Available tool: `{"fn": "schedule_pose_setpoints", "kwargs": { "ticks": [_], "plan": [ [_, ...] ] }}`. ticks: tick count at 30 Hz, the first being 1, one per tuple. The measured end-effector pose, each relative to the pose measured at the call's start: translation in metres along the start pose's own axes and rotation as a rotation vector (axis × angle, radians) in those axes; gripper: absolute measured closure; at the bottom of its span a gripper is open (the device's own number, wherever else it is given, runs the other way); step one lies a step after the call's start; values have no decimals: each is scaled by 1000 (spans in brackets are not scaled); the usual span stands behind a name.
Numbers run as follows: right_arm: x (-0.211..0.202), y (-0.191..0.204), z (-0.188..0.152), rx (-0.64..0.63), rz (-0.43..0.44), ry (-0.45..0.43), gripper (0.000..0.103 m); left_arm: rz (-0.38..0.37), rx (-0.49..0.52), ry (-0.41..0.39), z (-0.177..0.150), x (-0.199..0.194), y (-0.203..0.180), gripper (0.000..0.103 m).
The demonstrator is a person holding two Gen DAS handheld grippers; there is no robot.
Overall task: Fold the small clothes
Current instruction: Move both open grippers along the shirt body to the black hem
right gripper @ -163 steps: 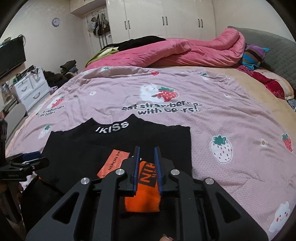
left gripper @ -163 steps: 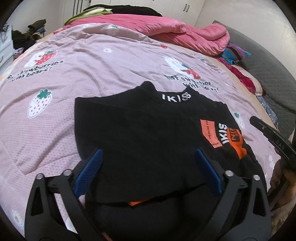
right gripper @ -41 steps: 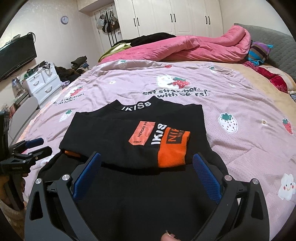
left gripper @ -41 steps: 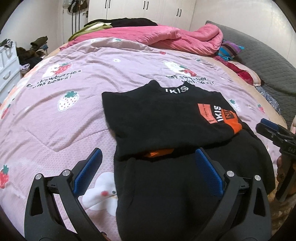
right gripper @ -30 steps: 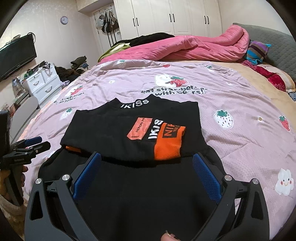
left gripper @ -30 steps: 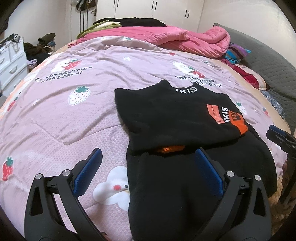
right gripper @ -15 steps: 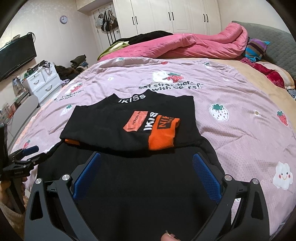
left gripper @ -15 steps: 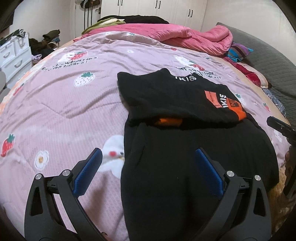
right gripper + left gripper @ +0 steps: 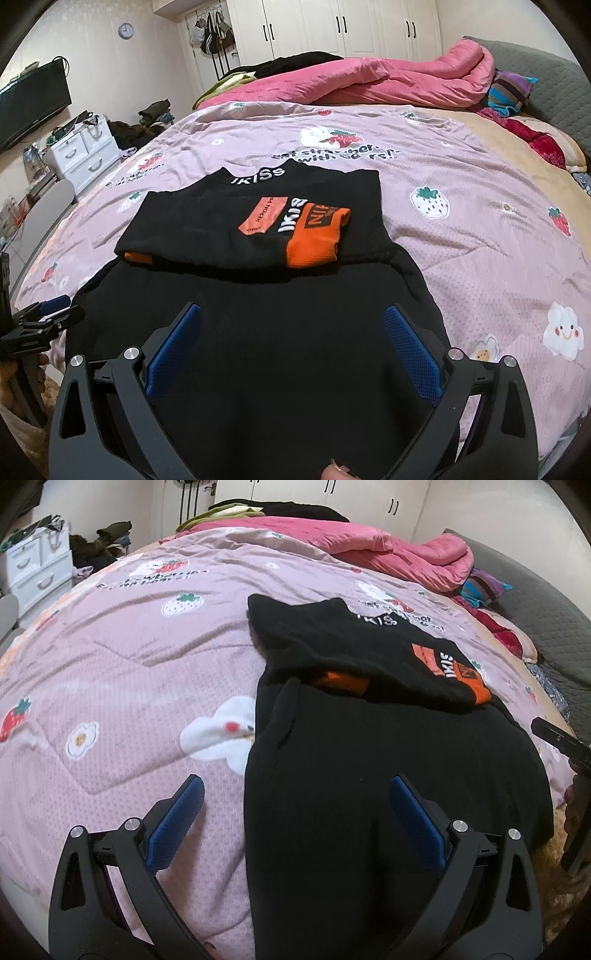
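Between the matt black plastic left gripper's [image 9: 295,812] ribbed blue rubbery pads [image 9: 177,819] lies a soft, matt black cloth garment with orange knit cuffs [image 9: 280,258] on a dimpled, quilted pink strawberry-print bedspread [image 9: 110,686], beyond a puffy pink cloth duvet [image 9: 388,81].

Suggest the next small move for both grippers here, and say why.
Probably lower both to the near hem of the black sweatshirt with orange sleeve cuffs and pinch it. The sleeves already lie folded across the chest, the lower body is still flat, and the left gripper and right gripper are open, holding nothing.
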State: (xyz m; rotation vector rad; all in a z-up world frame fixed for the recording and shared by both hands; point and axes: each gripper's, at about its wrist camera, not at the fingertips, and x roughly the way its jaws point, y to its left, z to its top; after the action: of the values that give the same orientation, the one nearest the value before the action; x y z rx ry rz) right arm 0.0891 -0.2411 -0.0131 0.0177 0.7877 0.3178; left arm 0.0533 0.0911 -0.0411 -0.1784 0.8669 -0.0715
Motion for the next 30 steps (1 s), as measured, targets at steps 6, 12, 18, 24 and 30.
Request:
{"fn": "schedule_pose_setpoints", "kwargs": {
  "ticks": [6,12,18,24,30],
  "plan": [
    [1,-7,-11,3,-13,26,4,5,-10,14,-11,0,0,9],
    [1,-17,-20,14,-24,44,4,16,-14,33,-20,2,0,9],
    [0,-23,-28,12,-37,61,4,45,3,44,-29,4,-3,9],
    [-2,-31,-35,19,-48,77,4,50,-5,45,-37,0,-2,9],
    [-9,-39,-42,36,-51,81,4,50,-16,51,-46,-4,-2,9]
  ]
}}
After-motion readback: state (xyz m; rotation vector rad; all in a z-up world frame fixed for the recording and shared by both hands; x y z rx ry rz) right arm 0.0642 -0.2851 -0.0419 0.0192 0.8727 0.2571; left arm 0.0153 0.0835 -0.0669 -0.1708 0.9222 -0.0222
